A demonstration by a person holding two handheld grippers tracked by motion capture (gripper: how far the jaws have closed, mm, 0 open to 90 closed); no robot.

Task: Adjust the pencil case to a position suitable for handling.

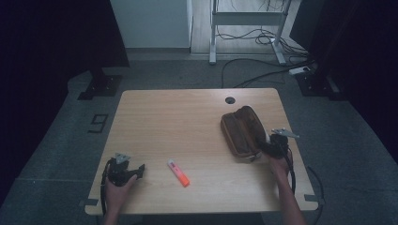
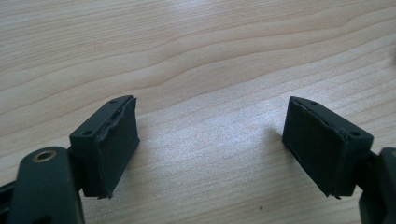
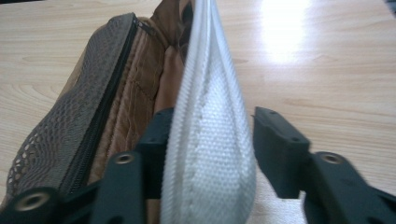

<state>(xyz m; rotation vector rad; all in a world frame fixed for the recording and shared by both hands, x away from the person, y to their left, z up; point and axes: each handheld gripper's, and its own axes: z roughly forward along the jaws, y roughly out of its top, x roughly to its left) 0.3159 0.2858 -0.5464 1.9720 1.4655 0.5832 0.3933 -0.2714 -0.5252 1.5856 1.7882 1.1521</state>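
A brown zip pouch [image 1: 241,129] lies open on the right half of the wooden table [image 1: 178,117]. My right gripper [image 1: 264,143] is at its near right corner. In the right gripper view, the pouch's [image 3: 116,102] pale woven side wall [image 3: 210,140] stands between the jaws and fills the gap, so my right gripper [image 3: 208,135] is shut on it. An orange and white marker [image 1: 178,172] lies near the front middle. My left gripper [image 1: 139,169] rests at the front left, to the marker's left. It [image 2: 210,140] is open, with bare wood between its pads.
A round cable hole [image 1: 230,100] sits at the table's far edge, just behind the pouch. Cables and a desk frame [image 1: 248,18] are on the floor beyond the table. Dark curtains hang on both sides.
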